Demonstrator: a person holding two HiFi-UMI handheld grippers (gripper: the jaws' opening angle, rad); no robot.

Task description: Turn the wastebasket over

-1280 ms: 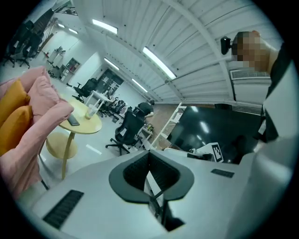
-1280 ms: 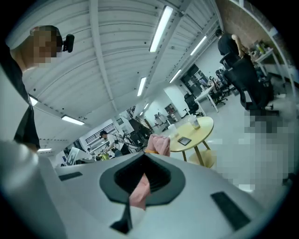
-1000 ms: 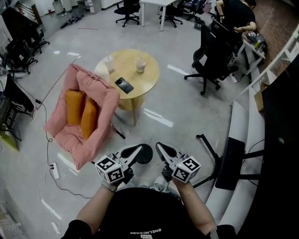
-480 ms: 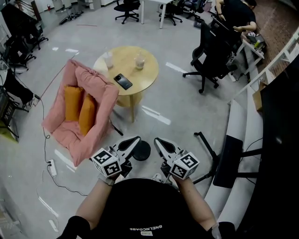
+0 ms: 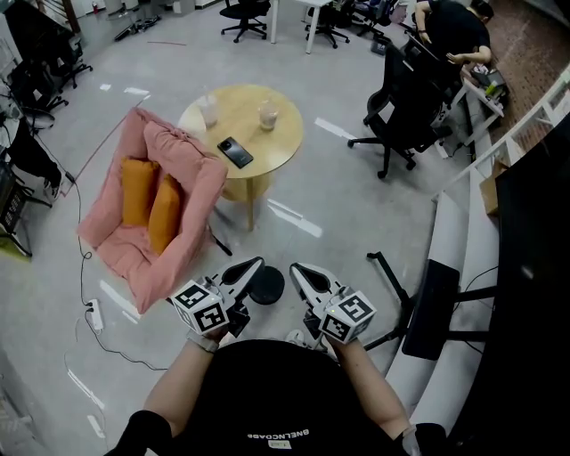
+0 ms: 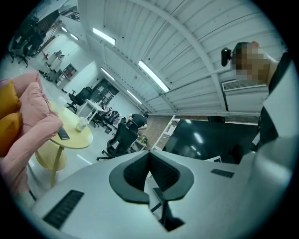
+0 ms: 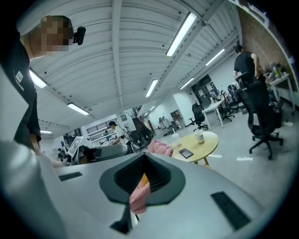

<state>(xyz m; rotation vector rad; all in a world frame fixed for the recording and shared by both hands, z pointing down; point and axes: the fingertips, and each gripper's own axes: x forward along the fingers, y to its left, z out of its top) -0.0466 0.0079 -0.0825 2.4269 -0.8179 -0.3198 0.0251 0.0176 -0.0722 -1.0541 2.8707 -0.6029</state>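
A black round object [image 5: 266, 284], possibly the wastebasket seen from above, stands on the grey floor just ahead of my body. My left gripper [image 5: 256, 263] is held level at its left with jaws shut and nothing in them. My right gripper [image 5: 295, 269] is at its right, also shut and empty. Neither touches the black object. In the left gripper view the left gripper [image 6: 149, 155] points toward a dark screen and office chairs. In the right gripper view the right gripper [image 7: 142, 158] points toward the pink armchair [image 7: 160, 148].
A pink armchair [image 5: 191, 223] with orange cushions stands to the left. Beyond it is a round wooden table [image 5: 258, 147] with two cups and a phone. A black office chair [image 5: 405, 98] and a seated person [image 5: 450, 27] are at the far right. A white curved bench [image 5: 456, 249] runs along the right.
Both grippers stay shut in front of my body with little movement. The head view has drifted slightly, so the floor scene sits a little higher and further left.
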